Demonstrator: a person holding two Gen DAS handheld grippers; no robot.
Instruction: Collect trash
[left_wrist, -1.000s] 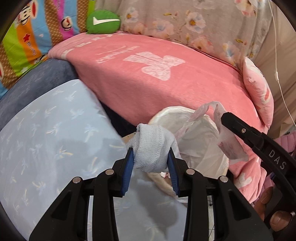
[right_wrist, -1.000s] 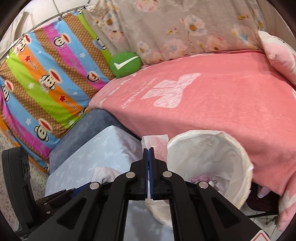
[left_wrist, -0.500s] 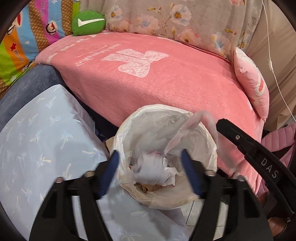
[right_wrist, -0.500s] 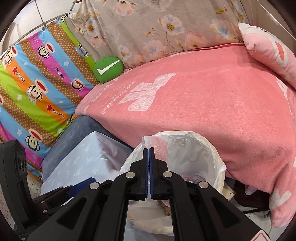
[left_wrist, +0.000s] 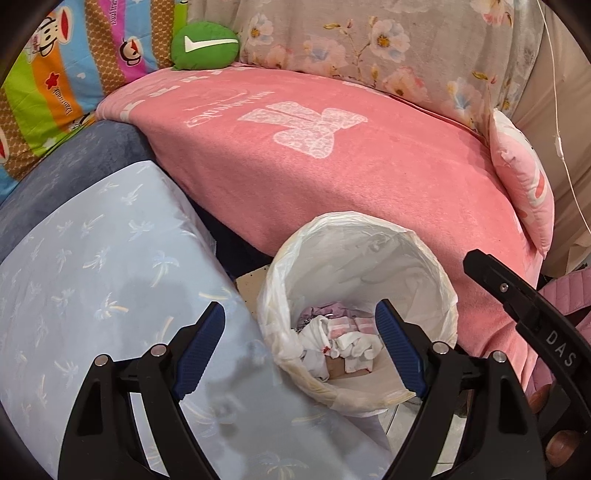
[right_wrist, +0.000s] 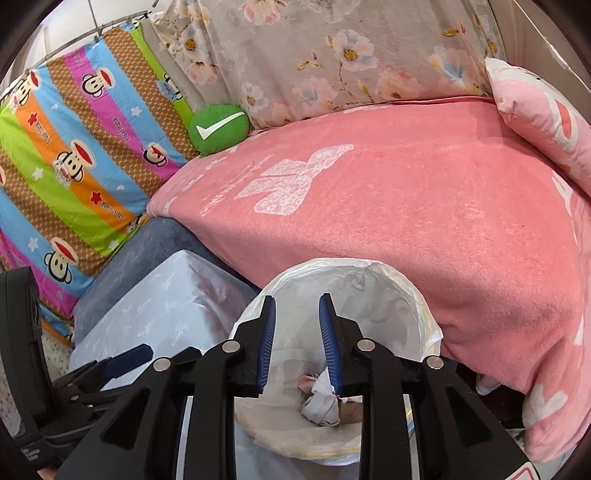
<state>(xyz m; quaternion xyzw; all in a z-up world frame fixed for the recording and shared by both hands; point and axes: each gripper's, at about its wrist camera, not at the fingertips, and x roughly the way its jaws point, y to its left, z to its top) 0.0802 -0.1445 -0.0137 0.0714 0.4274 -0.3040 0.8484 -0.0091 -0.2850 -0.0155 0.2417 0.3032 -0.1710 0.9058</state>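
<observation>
Your left gripper (left_wrist: 300, 323) has its blue-padded fingers (left_wrist: 201, 347) spread wide with nothing between them, and its jaws have just been opening; your right gripper (right_wrist: 297, 317) has its fingers (right_wrist: 267, 341) a narrow gap apart, also empty, and they too have just been parting. Both hang over the trash bin (left_wrist: 424, 254), which stands on the floor between the pale blue palm-print cushion (left_wrist: 92, 277) on the left and the pink blanket (left_wrist: 332, 166) draped over the sofa edge on the right. The bin is a round, upright container lined with a thin white plastic bag whose rim is folded out over the top; its long axis runs vertically and its mouth faces up toward you. Inside lies the trash (left_wrist: 332, 343): crumpled white tissues and cloth-like scraps with pinkish pieces, heaped at the bottom with no clear direction. A second ago your left fingers were clamped on a rolled pale wad above the cushion edge, and your right fingers were pressed shut on a thin pink-white plastic scrap by the bin's rim; now neither piece is in the jaws, and the white crumpled heap shows in the bin. From the right wrist view, the left gripper's blue tip (right_wrist: 127, 357) shows at the lower left, beside the bin (right_wrist: 406, 295), and the trash (right_wrist: 321, 402) sits just below your right fingertips.
</observation>
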